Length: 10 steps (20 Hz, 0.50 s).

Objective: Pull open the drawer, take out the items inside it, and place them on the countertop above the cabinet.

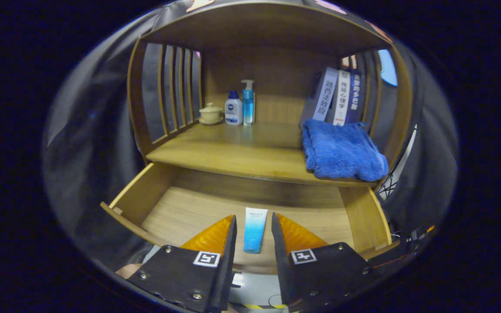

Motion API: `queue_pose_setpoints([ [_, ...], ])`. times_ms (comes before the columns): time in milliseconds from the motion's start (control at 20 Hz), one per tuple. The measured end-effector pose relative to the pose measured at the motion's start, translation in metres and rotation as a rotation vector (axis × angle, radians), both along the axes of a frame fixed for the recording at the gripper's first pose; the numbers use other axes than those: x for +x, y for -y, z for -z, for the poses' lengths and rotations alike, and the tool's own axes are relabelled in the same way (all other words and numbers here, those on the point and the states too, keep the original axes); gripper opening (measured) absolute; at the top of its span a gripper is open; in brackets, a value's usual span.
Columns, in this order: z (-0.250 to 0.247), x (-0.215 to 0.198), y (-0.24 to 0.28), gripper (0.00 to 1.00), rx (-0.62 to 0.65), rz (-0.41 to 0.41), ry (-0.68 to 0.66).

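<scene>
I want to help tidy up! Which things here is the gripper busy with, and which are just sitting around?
For the job: open drawer; blue tube lying inside it, between the open gripper fingers, untouched; countertop above.

Just sitting on the countertop: small lidded pot, white bottle, blue pump bottle, books, folded blue towel.

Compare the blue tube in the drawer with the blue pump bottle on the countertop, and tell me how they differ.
The tube lies flat on the floor of the open drawer; the pump bottle stands upright on the countertop. The tube fades from white to blue; the pump bottle is clear blue with a white pump. The tube lies between the fingers of the open tool; the bottle is far beyond them. Both are slim, blue toiletry containers.
</scene>
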<state>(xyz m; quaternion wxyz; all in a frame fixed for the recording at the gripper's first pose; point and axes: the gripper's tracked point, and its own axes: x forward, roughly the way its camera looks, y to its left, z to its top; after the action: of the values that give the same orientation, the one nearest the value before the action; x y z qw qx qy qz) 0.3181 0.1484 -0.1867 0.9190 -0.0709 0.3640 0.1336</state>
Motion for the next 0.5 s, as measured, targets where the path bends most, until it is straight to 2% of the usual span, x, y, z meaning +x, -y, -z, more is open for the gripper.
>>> queue_pose_setpoints([
  [150, 0.043, 0.008, -0.01, 0.45, -0.032, -0.022, -0.207],
  [250, 0.067, 0.008, -0.012, 0.45, -0.072, -0.027, -0.299],
  [500, 0.106, 0.005, -0.011, 0.45, -0.17, -0.027, -0.455],
])
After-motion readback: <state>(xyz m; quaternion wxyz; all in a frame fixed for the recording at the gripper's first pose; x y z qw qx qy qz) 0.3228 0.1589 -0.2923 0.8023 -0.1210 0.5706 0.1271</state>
